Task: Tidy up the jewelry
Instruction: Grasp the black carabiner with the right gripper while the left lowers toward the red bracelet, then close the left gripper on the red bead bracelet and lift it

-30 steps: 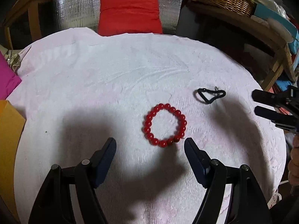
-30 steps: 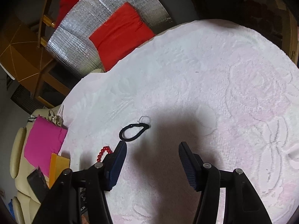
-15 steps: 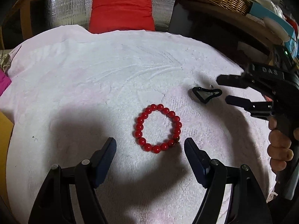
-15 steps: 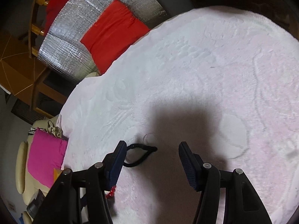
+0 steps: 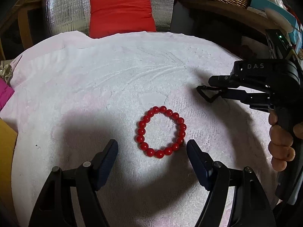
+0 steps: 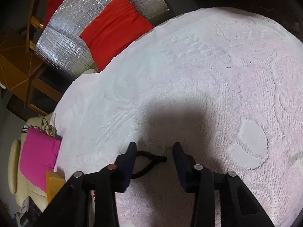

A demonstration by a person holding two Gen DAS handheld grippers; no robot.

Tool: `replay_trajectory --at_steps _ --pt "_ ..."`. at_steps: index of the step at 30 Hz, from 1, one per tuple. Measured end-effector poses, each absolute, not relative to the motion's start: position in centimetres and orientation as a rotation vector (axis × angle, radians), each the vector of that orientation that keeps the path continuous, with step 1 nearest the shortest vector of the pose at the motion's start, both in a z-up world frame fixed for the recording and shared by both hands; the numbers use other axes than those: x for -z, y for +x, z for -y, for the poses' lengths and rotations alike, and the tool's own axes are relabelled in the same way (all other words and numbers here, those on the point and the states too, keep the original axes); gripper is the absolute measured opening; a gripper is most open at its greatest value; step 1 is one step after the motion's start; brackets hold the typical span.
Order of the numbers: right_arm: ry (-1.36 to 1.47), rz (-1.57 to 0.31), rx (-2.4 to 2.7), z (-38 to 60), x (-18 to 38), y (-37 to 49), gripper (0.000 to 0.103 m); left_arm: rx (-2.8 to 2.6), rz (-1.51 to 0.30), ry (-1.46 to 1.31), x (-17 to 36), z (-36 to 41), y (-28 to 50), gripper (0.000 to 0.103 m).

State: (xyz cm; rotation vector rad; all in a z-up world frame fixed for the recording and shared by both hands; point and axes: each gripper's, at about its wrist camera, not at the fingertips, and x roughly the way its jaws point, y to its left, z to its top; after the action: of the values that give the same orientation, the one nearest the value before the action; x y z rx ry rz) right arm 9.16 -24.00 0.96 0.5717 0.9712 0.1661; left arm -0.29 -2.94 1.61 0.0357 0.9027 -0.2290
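- The right gripper [image 6: 154, 152] has its jaws partly open and set down around the black loop [image 6: 145, 163], one jaw on each side of the loop's narrow end; nothing is pinched yet
- The left gripper [image 5: 152, 149] hangs with its jaws wide open and empty, the red bead bracelet [image 5: 161, 131] lying just ahead of and between them
- Both pieces lie flat on the white towel [image 5: 94, 87] that covers the table, near each other but apart
- Risk, as I judge it: the loop is thin and soft, so closing jaws could slide over it or snag the towel pile and lift cloth instead
- The bracelet could roll or get shoved aside if the left jaws come down off-centre
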Motion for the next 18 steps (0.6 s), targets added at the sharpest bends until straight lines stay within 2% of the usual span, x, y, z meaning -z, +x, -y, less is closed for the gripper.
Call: replay_trajectory --at_steps 4,9,14,18 --pt "0.515 -0.961 -0.159 23.2 -1.1 9.2 0.027 0.222 -0.901 0.042 -1.7 3.2 -0.4 0.076" --pt "0.467 -0.943 -0.148 22.7 -1.4 9.1 0.020 0.223 -0.897 0.044 -1.8 3.1 -0.6 0.074" --pt "0.458 -0.927 -0.154 22.7 -1.8 8.8 0.020 0.230 -0.893 0.030 -1.9 2.6 -0.5 0.060" --pt "0.465 -0.912 -0.167 23.4 -2.4 8.0 0.020 0.245 -0.897 -0.015 -2.0 1.6 -0.3 0.042"
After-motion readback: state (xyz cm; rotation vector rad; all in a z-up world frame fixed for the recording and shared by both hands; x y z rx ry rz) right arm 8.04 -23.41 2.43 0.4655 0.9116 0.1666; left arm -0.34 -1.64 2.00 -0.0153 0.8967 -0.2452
